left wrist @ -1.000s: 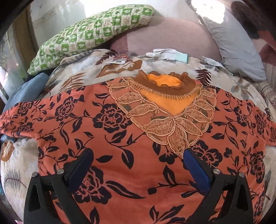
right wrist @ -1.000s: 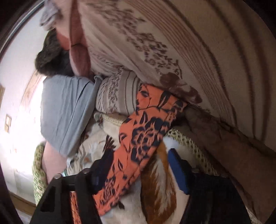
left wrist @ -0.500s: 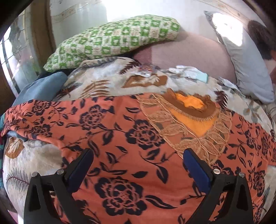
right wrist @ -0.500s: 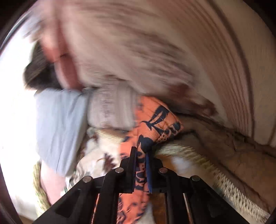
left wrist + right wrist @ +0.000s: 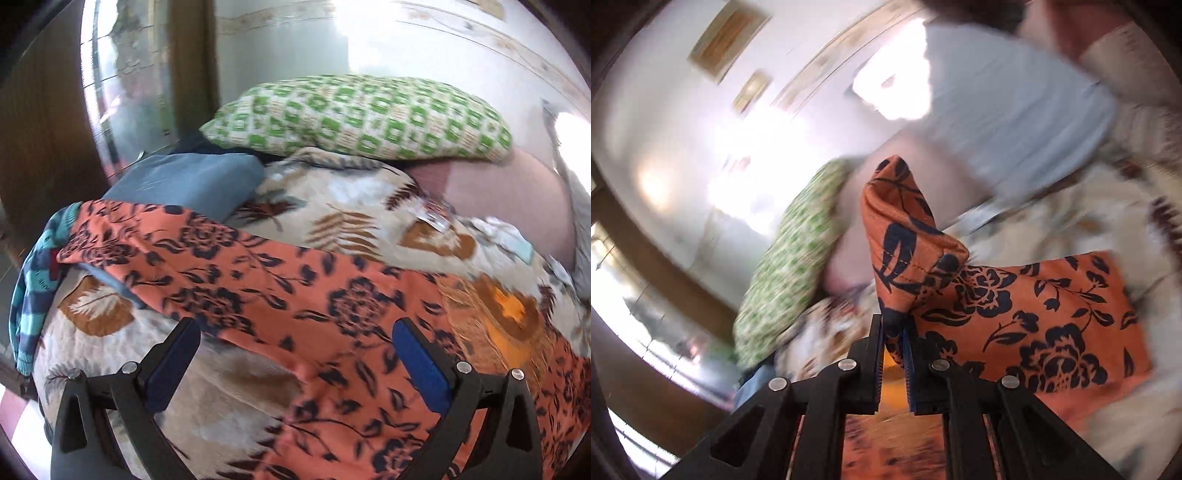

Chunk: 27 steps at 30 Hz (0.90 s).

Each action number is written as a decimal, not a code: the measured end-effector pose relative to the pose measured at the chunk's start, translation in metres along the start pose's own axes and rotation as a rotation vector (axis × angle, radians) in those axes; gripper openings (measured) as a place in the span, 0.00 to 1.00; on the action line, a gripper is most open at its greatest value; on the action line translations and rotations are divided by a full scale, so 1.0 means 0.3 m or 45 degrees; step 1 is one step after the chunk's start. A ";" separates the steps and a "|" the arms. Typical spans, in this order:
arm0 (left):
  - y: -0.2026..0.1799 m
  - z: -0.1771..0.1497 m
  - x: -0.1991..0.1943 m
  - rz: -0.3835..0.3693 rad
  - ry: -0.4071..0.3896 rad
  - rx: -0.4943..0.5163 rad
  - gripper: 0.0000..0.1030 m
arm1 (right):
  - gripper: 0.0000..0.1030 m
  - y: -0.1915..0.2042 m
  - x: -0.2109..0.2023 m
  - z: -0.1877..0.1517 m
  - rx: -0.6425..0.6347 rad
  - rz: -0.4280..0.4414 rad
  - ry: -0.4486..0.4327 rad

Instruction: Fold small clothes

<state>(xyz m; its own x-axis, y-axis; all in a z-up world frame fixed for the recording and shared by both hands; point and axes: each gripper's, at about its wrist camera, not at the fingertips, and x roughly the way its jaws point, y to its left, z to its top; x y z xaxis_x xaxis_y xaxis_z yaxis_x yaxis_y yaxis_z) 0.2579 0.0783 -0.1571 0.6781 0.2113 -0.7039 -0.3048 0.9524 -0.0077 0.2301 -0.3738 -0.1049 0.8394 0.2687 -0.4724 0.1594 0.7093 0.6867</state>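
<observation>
An orange garment with dark flowers (image 5: 295,291) lies spread across the bedcover, its embroidered neckline (image 5: 506,310) at the right of the left wrist view. My left gripper (image 5: 295,358) is open above the garment near its left sleeve, its blue pads wide apart with nothing pinched. In the right wrist view my right gripper (image 5: 894,332) is shut on the garment's other sleeve (image 5: 905,229), which stands up from between the jaws; the rest of the orange cloth (image 5: 1052,325) trails to the right over the bed.
A green checked pillow (image 5: 362,118) lies at the head of the bed beside a folded blue cloth (image 5: 184,181). A striped teal piece (image 5: 33,288) hangs off the left edge. A grey pillow (image 5: 1015,110) and a leaf-patterned bedcover (image 5: 343,206) fill the remaining view.
My right gripper shut on the sleeve end and swung it up and across the bed. My left gripper moved left along the garment towards the other sleeve, staying open.
</observation>
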 end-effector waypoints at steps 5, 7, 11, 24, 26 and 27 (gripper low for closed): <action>0.135 0.048 0.027 0.138 -0.037 -0.095 1.00 | 0.10 0.274 0.339 -0.285 0.021 0.178 0.266; 0.180 0.056 0.039 0.179 -0.035 -0.114 1.00 | 0.14 0.345 0.446 -0.425 0.066 0.248 0.418; 0.233 0.057 0.064 0.182 0.008 -0.143 1.00 | 0.19 0.458 0.587 -0.627 -0.080 0.192 0.703; 0.079 0.011 0.133 -0.034 0.156 -0.012 1.00 | 0.19 0.031 0.346 -0.344 -0.288 -0.371 0.437; 0.023 -0.019 0.200 0.015 0.247 0.070 1.00 | 0.19 -0.103 0.369 -0.343 -0.249 -0.515 0.527; 0.000 -0.034 0.231 0.051 0.290 0.106 1.00 | 0.17 -0.168 0.367 -0.345 -0.214 -0.575 0.563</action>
<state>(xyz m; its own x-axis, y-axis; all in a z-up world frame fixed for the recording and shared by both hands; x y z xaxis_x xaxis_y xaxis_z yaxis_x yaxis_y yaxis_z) 0.2980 0.0908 -0.2133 0.4950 0.2034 -0.8447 -0.2659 0.9610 0.0756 0.2608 -0.3127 -0.2488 0.4104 0.1373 -0.9015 0.3329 0.8978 0.2883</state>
